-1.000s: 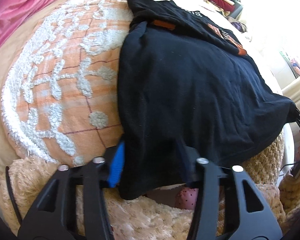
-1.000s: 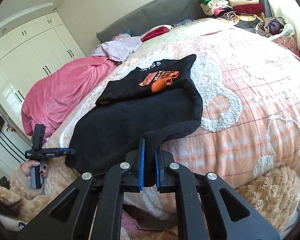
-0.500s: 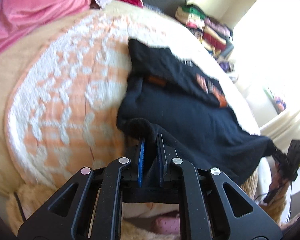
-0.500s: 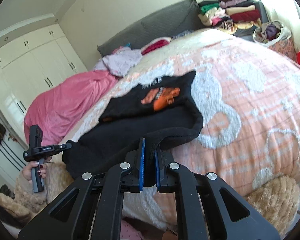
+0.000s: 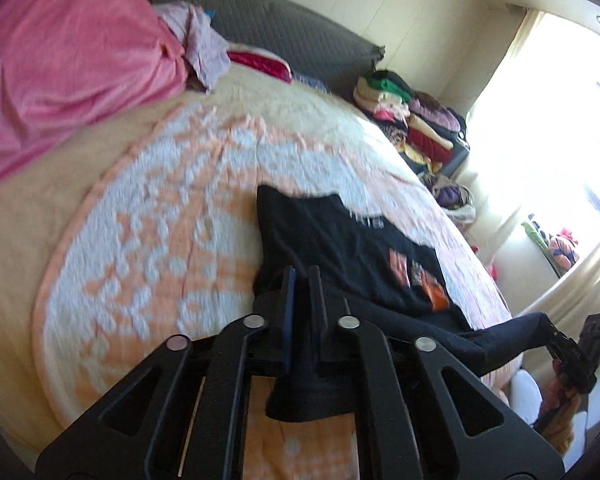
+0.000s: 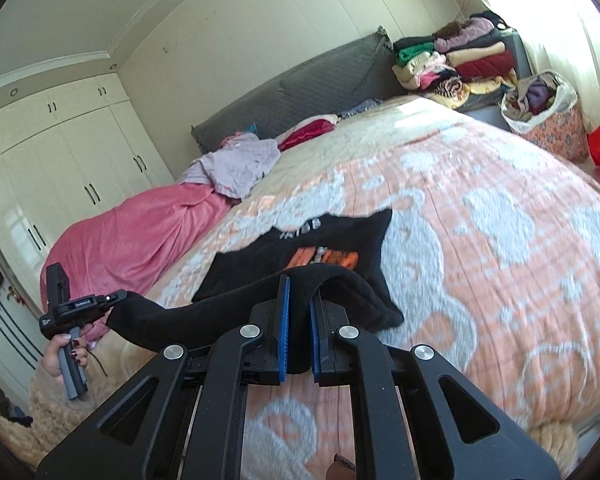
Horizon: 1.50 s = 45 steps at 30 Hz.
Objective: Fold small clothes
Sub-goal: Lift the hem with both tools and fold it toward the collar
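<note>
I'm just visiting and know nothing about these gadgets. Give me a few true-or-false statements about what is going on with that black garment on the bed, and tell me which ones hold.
1. Both grippers are clamped on the black garment. True: the left gripper and the right gripper each pinch its near edge.
2. The garment's print is green. False: it is orange.
3. The garment lies fully flat on the bedspread. False: its near edge is lifted between the grippers, and only the far part rests on the bed.
4. A pink blanket lies on the bed beside the wardrobe. True.
5. The stack of folded clothes sits at the foot of the bed. False: it is beside the headboard.
</note>
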{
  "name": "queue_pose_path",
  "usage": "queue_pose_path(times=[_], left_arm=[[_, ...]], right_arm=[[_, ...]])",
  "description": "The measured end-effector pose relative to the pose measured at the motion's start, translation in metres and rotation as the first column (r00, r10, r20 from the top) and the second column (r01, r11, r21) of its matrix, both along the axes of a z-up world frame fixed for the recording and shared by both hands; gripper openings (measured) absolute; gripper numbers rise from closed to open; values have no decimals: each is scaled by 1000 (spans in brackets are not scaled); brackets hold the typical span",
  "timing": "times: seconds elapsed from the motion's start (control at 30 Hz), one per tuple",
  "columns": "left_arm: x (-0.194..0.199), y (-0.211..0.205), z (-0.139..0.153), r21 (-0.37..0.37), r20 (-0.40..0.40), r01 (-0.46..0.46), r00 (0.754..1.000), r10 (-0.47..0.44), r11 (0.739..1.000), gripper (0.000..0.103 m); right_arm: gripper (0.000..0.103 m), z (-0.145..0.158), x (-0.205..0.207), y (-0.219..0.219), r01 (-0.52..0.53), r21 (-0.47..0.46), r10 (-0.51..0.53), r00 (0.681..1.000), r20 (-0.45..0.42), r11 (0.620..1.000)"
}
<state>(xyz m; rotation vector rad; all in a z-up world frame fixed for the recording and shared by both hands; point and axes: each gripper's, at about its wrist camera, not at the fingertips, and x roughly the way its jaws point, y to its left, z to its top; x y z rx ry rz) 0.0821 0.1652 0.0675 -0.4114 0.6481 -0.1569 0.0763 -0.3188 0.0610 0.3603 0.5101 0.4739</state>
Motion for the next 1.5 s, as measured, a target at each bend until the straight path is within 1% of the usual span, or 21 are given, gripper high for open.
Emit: queue_pose_path(times=[0.17,0.23,0.3,0.4,0.47,0.5,0.53,0.57,0.6,0.63,0.7,0.87,0.93,1.03,1.17,1.27,1.3,1.33,1.37,1.43,1.5], left_arm=[[20,0,7,4,19,-11,1000,11,1000,0],[30,0,1,-4,-13,3,1000,-3,1000,0],[33,-2,-8,-7,-48,24,999,-24,1000,0],[26,-3,-21,-10,-99,53,994,-54,999,1],[15,-2,-30,-31,-131,75,988,-78,997,18],[11,-3,-33,-31,-142,85,986,-89,996,29],[3,-3,-36,-27,-151,95,984,-98,995,32],[-3,-5,-38,-22,-156,103,982,-105,994,33],[-9,-6,-40,-21,-163,113,980,-115,993,37],[-17,-5,-43,-34,-170,123,977,-127,992,43],[-27,-5,-49,-63,-187,139,971,-149,988,49],[-53,-12,-63,-105,-223,179,954,-198,978,53],[-56,-18,-68,-97,-234,197,948,-214,976,55],[-57,-27,-76,-46,-263,202,942,-207,978,57],[-52,-41,-87,-13,-291,226,931,-220,974,57],[-46,-48,-93,4,-299,225,930,-213,974,57],[-44,-50,-94,5,-301,225,930,-213,974,54],[-43,-52,-96,5,-302,232,928,-219,973,43],[-41,-55,-97,9,-307,241,924,-227,970,35],[-38,-58,-98,15,-309,248,922,-231,969,15],[-34,-57,-95,-4,-298,252,923,-242,968,9]], right_arm=[[7,11,23,10,-1,-35,2,1000,22,999],[7,6,36,15,9,-53,-9,1000,-5,999],[8,-2,47,17,12,-52,-14,999,-42,999],[8,-10,51,18,18,-65,-22,998,-52,998],[8,-17,53,18,28,-61,-32,997,-69,998],[8,-19,53,16,30,-55,-34,997,-73,998],[8,-23,52,14,34,-47,-37,996,-79,998],[8,-25,51,13,35,-44,-39,996,-81,998],[8,-27,50,12,39,-44,-42,996,-82,998],[8,-29,48,11,42,-44,-46,995,-84,998],[8,-31,44,9,43,-37,-46,995,-87,998],[8,-33,35,4,47,-26,-49,995,-86,999],[8,-34,32,3,48,-28,-51,995,-86,998],[8,-36,28,2,52,-23,-54,994,-91,998],[8,-38,24,1,53,-26,-56,994,-97,998],[8,-39,23,0,54,-30,-56,993,-102,998],[8,-39,23,0,55,-31,-58,993,-103,998],[8,-39,23,0,55,-30,-58,993,-105,998],[8,-39,24,-1,54,-32,-58,993,-108,998],[8,-40,25,-1,55,-35,-59,992,-111,998],[8,-39,27,-1,56,-40,-61,992,-113,998]])
